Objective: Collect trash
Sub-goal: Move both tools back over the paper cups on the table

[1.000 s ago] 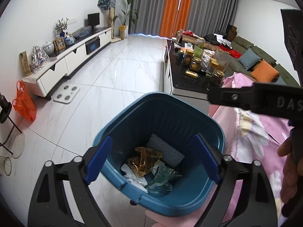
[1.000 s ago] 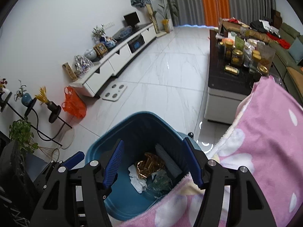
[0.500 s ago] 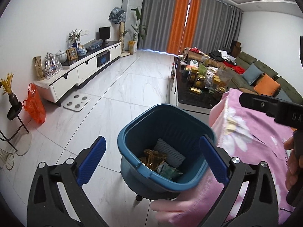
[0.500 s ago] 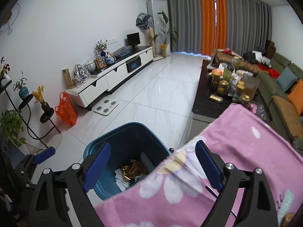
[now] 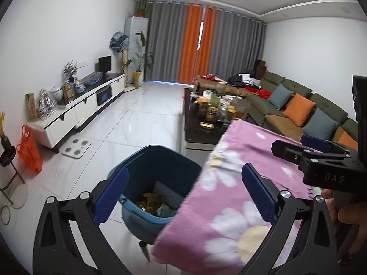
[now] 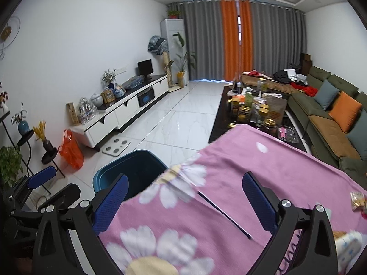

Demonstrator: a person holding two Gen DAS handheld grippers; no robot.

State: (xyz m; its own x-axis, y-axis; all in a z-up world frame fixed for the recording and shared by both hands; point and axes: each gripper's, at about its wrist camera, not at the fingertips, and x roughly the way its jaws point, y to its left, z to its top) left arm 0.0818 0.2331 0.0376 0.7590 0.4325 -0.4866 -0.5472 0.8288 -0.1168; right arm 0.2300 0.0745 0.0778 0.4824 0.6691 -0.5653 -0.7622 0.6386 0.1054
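A blue trash bin point(image 5: 158, 160) stands on the white floor beside a pink flowered blanket point(image 5: 247, 160). A gold wrapper point(image 5: 152, 202) and other scraps lie in it. My left gripper point(image 5: 185, 194) hovers open and empty above the bin's near rim. My right gripper point(image 6: 185, 201) is over the blanket point(image 6: 263, 171), its jaws opening with nothing between them; the bin point(image 6: 128, 169) is to its left. A snack wrapper point(image 6: 357, 201) and a thin dark strip point(image 6: 224, 215) lie on the blanket. Each gripper shows in the other's view: right gripper point(image 5: 309, 147), left gripper point(image 6: 49, 184).
A dark coffee table point(image 6: 220, 123) crowded with jars stands beyond the blanket, with a green sofa point(image 6: 325, 119) to the right. A white TV cabinet point(image 5: 75, 112), a floor scale point(image 5: 76, 147) and an orange bag point(image 5: 29, 152) line the left wall. A plant stand point(image 6: 27, 142) is near left.
Both grippers have drawn back and up from the bin, which now looks smaller. The right jaws have spread wider. The pink blanket now covers much more of both views.
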